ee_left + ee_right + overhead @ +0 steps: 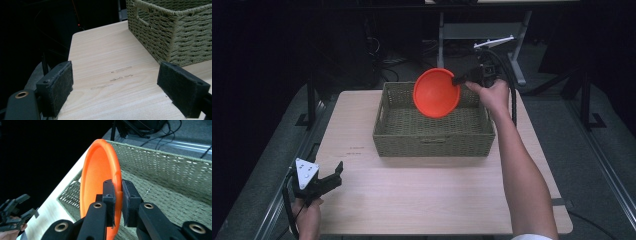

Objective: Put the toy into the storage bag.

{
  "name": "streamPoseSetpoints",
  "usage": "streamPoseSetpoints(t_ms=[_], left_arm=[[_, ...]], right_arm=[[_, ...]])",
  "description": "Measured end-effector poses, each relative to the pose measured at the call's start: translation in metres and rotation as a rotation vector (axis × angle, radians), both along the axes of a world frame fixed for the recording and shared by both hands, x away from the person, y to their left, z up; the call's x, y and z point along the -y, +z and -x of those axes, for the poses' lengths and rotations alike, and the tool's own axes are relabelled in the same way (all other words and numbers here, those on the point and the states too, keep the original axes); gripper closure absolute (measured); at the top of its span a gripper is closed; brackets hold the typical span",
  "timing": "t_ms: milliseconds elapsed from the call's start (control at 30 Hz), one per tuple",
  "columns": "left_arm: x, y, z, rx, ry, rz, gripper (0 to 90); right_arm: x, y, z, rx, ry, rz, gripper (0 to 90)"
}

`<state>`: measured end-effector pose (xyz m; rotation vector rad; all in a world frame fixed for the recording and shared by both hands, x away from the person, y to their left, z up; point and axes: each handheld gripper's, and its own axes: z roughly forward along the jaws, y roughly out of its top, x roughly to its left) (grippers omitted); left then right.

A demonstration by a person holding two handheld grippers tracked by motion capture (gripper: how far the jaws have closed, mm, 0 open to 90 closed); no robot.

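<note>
While clamped on the rim of the orange bowl (98, 180), right fingers (117, 195) holding it tilted on edge above the basket (432, 140). Left fingers (115, 90) spread wide with nothing between, low over the tabletop (432, 200) near its front left corner, well apart from basket.

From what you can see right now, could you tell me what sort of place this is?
Probably a lab or workshop set up for recording handling work. A plain wooden table stands on a metal frame in a dark room, cables and equipment stands lie behind it, and a person works with hand-held grippers over a woven basket.
</note>
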<state>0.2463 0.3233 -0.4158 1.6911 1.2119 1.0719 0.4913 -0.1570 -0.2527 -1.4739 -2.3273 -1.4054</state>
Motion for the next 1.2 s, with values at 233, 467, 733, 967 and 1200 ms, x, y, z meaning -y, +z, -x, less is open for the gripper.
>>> streamPoseSetpoints(t_ms=[233, 467, 733, 967, 1200], left_arm=[[0.001, 0.0, 0.0, 0.001, 0.0, -0.006, 12.7], [0.001, 0.0, 0.0, 0.001, -0.003, -0.01, 12.7], [0.001, 0.0, 0.0, 0.002, -0.003, -0.011, 12.7], [0.005, -0.001, -0.003, -0.004, -0.012, -0.013, 12.7], [0.004, 0.0, -0.003, 0.0, -0.01, -0.01, 12.7]], right_arm=[[0.003, -0.009, -0.007, -0.006, -0.042, 0.011, 81.8], [0.004, -0.021, -0.014, -0.025, -0.081, 0.031, 81.8], [-0.001, -0.033, -0.019, -0.046, -0.086, 0.051, 81.8], [-0.001, -0.041, -0.021, -0.06, -0.091, 0.057, 81.7], [0.004, -0.05, -0.022, -0.08, -0.102, 0.076, 81.7]])
